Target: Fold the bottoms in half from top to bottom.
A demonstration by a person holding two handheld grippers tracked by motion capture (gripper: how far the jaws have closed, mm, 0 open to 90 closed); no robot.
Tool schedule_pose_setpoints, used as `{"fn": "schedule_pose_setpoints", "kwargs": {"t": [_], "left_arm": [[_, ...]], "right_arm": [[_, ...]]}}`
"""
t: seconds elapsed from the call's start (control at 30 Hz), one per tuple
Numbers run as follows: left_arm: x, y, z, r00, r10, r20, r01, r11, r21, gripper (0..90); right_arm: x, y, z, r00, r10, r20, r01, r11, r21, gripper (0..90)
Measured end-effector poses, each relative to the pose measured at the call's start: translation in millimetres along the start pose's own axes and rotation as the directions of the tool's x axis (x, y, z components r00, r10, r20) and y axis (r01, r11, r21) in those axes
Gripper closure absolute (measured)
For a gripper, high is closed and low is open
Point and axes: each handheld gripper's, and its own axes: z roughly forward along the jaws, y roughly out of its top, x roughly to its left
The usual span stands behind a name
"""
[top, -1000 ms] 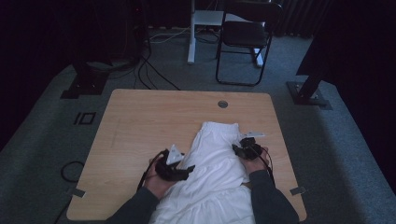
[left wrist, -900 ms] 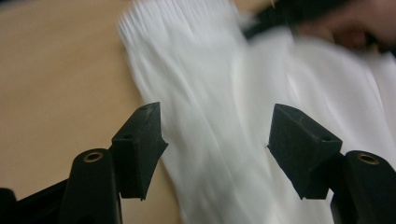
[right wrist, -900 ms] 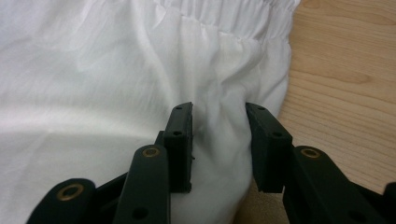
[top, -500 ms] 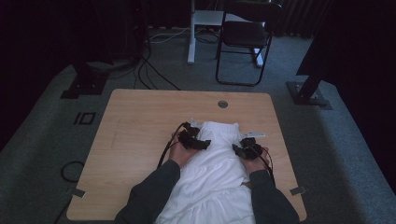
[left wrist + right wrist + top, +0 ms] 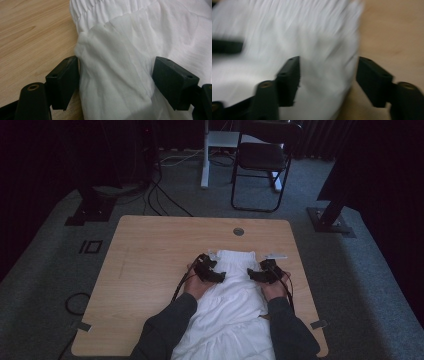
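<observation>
A white garment lies lengthwise on the wooden table, its gathered band at the far end. My left gripper rests on its far left corner and my right gripper on its far right corner. In the left gripper view the gripper is open, with a loose fold of the garment lying between the jaws; they have just been opening. The blurred right gripper view shows that gripper open over the garment's edge, its jaws just opened wide. Neither pair of pads presses the cloth.
A round cable hole sits in the table beyond the garment. On the carpet behind stand a black chair, a white desk leg, cables and two black stand bases. Bare wood lies to the left.
My left hand has swung from the garment's left side up and right to its far left corner, folding the left flap over. The right hand stayed put and its jaws opened.
</observation>
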Motion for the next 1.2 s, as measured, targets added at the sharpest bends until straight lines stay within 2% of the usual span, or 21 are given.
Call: {"fn": "schedule_pose_setpoints", "kwargs": {"t": [0.07, 0.17, 0.27, 0.37, 0.43, 0.5, 0.53, 0.57, 0.6, 0.63, 0.67, 0.7, 0.77, 0.83, 0.87, 0.93, 0.97, 1.03, 1.1, 1.13, 1.2], "left_arm": [[0.1, -1.1, 0.2, 1.0, 0.002, 0.001, -0.002, 0.9999, -0.01, 22.1], [0.1, -1.3, 0.3, 1.0, 0.004, 0.002, -0.004, 0.9999, -0.012, 22.1], [0.0, -1.9, 0.1, 1.0, 0.006, -0.001, -0.006, 0.9999, -0.015, 22.2], [1.7, -4.4, 0.3, 0.9997, -0.014, -0.021, 0.014, 0.9993, -0.036, 22.3], [2.9, -3.9, -0.3, 0.9991, -0.027, -0.032, 0.025, 0.999, -0.036, 24.6], [3.3, -2.3, -1.3, 0.9988, -0.034, -0.035, 0.033, 0.9992, -0.025, 32.4], [3.7, -1.5, -2.3, 0.9991, -0.032, -0.028, 0.032, 0.9993, -0.021, 32.4], [5.9, -0.1, -4.5, 0.999, -0.042, -0.014, 0.042, 0.9991, -0.01, 43.5], [5.9, -0.1, -4.5, 0.999, -0.042, -0.014, 0.042, 0.9991, -0.01, 51.2], [9.6, 0.7, -6.5, 0.997, -0.074, 0.025, 0.074, 0.9973, -0.003, 51.2], [9.6, 0.7, -6.5, 0.997, -0.074, 0.025, 0.074, 0.9973, -0.003, 65.7], [16.6, 1.0, -7.8, 0.9895, -0.124, 0.075, 0.123, 0.9923, 0.015, 73.6], [25.0, 1.9, -8.6, 0.9795, -0.161, 0.121, 0.159, 0.9869, 0.029, 82.0], [25.0, 1.9, -8.6, 0.9795, -0.161, 0.121, 0.159, 0.9869, 0.029, 83.7], [33.8, 8.2, -15.7, 0.9789, -0.168, 0.117, 0.167, 0.9858, 0.014, 84.5], [43.7, 27.0, -36.0, 0.9799, -0.158, 0.122, 0.167, 0.9836, -0.069, 84.6], [43.7, 27.0, -36.0, 0.9799, -0.158, 0.122, 0.167, 0.9836, -0.069, 84.6], [48.5, 44.1, -52.8, 0.9858, -0.128, 0.108, 0.141, 0.9827, -0.12, 84.6], [54.8, 70.8, -80.0, 0.9924, -0.087, 0.087, 0.103, 0.9746, -0.199, 84.7], [54.8, 70.8, -80.0, 0.9924, -0.087, 0.087, 0.103, 0.9746, -0.199, 84.6], [58.8, 88.0, -97.3, 0.995, -0.068, 0.072, 0.084, 0.9659, -0.245, 84.7]], "right_arm": [[0.9, 6.1, 7.2, 0.9998, -0.018, 0.002, 0.017, 0.999, 0.028, 20.6], [4.9, 7.3, 22.8, 0.9976, -0.062, 0.029, 0.059, 0.993, 0.102, 18.3], [5.5, 6.6, 27.1, 0.998, -0.042, 0.047, 0.035, 0.992, 0.125, 18.4], [5.7, 6.8, 27.2, 0.998, -0.017, 0.061, 0.009, 0.992, 0.125, 23.3], [8.2, 9.6, 25.2, 0.9984, -0.017, 0.054, 0.009, 0.99, 0.139, 39.1], [15.6, 12.3, 24.2, 0.9992, -0.026, 0.032, 0.021, 0.989, 0.148, 60.6], [15.6, 12.3, 24.2, 0.9992, -0.026, 0.032, 0.021, 0.989, 0.148, 60.6], [18.4, 15.1, 25.1, 0.9999, -0.014, 0.001, 0.014, 0.987, 0.158, 76.2], [18.4, 15.1, 25.1, 0.9999, -0.014, 0.001, 0.014, 0.987, 0.158, 76.2], [17.8, 16.7, 26.3, 0.9996, -0.003, -0.029, 0.008, 0.986, 0.164, 80.4], [15.7, 20.6, 29.4, 0.9978, 0.019, -0.064, -0.008, 0.984, 0.176, 82.5], [14.5, 23.0, 31.7, 0.9962, 0.033, -0.081, -0.018, 0.984, 0.178, 83.0], [12.4, 27.6, 35.5, 0.9936, 0.036, -0.107, -0.017, 0.985, 0.173, 83.2], [11.4, 31.1, 35.6, 0.9917, 0.044, -0.12, -0.023, 0.986, 0.167, 83.2], [11.6, 42.1, 30.4, 0.9877, 0.034, -0.153, -0.014, 0.991, 0.13, 83.3], [14.5, 56.6, 23.6, 0.9903, -0.003, -0.139, 0.017, 0.995, 0.103, 83.3], [14.5, 56.6, 23.6, 0.9903, -0.003, -0.139, 0.017, 0.995, 0.103, 83.3], [16.7, 75.4, 14.7, 0.9913, -0.025, -0.129, 0.035, 0.997, 0.072, 83.2], [18.2, 107.7, -3.1, 0.992, -0.051, -0.115, 0.052, 0.999, 0.0, 83.0], [18.2, 118.3, -9.6, 0.9919, -0.056, -0.114, 0.053, 0.998, -0.026, 83.0], [18.1, 128.5, -15.7, 0.9916, -0.06, -0.114, 0.055, 0.997, -0.052, 82.9]]}}
